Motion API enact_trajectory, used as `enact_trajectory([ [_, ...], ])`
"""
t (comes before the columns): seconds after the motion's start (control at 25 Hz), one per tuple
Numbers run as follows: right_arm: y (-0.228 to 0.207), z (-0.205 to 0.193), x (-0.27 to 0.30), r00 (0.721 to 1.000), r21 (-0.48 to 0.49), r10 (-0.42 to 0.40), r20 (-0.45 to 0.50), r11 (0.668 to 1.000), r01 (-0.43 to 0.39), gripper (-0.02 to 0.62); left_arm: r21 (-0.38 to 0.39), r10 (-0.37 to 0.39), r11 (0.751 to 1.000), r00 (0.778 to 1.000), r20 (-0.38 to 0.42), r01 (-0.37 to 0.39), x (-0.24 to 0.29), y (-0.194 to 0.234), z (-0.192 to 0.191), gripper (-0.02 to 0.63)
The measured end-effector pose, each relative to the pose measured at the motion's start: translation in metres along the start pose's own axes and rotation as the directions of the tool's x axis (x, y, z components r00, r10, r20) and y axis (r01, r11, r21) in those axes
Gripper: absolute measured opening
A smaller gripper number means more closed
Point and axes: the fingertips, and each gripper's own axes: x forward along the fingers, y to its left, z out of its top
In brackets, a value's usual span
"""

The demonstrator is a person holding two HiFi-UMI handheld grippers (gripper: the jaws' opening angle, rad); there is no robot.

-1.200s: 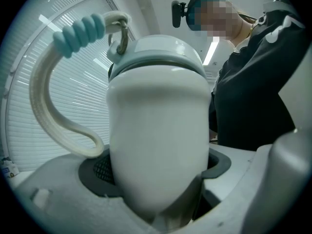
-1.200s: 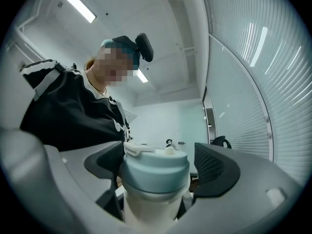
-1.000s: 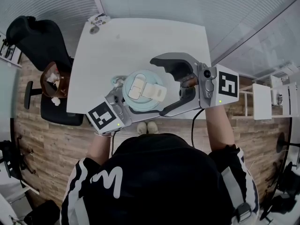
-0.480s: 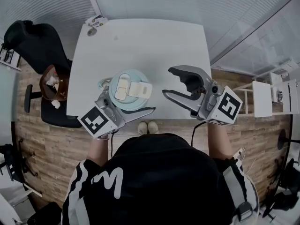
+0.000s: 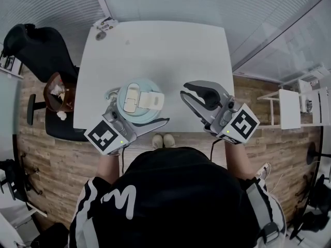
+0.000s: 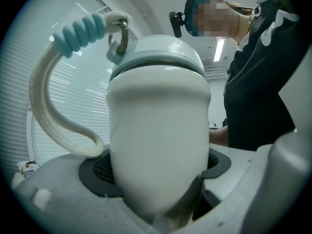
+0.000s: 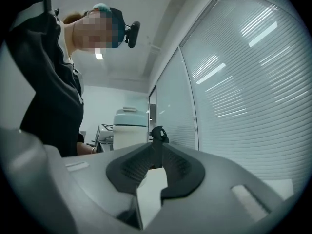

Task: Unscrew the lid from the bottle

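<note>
Since the earlier frame, the right gripper had come off the lid and swung away to the bottle's right, lower and nearer the front edge of the white rectangular tabletop. Its jaws had just been closing. We saw them narrow, tips together, with nothing between them, and only a slit of tabletop showed behind the dark ribbed pads in the right gripper view. The bottle and the left gripper had also slid a little toward the tabletop's left front corner.

We found the white round-bodied plastic bottle standing upright near that front edge, clamped low on its body by the left gripper, with one jaw on either side pressing against it. The pale-blue round lid was still seated on the bottle, and a cream flip cap lay across its top. A cream cord loop with a ribbed teal grip hung from a ring at the lid's edge and curved down beside the bottle.

The two grippers were well apart, and the right one touched nothing. Some small objects that we could not identify lay at the far left corner. A black office chair stood left of the tabletop on the wooden plank floor.
</note>
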Motion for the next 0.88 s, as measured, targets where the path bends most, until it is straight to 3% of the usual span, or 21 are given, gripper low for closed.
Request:
enact_trajectory([
  [0.12,-0.0064,0.0052,-0.0052,0.998,0.042,-0.039,0.038,0.998,0.038,0.008,0.005,0.006,1.0,1.0,0.003,-0.006,-0.001,0.001,0.0022,0.451],
  [0.48,-0.0096,0.0055,-0.0065,0.993,-0.009,-0.117,0.013,0.993,0.117,0.0,0.027,0.022,0.999,1.0,0.004,-0.022,-0.0022,0.0037,0.0049,0.451],
  [0.88,-0.0039,-0.0002,-0.0052,0.992,-0.008,-0.126,-0.021,0.992,0.126,0.0,0.029,0.035,0.999,0.999,-0.003,-0.035,-0.0012,0.0051,0.0043,0.45],
])
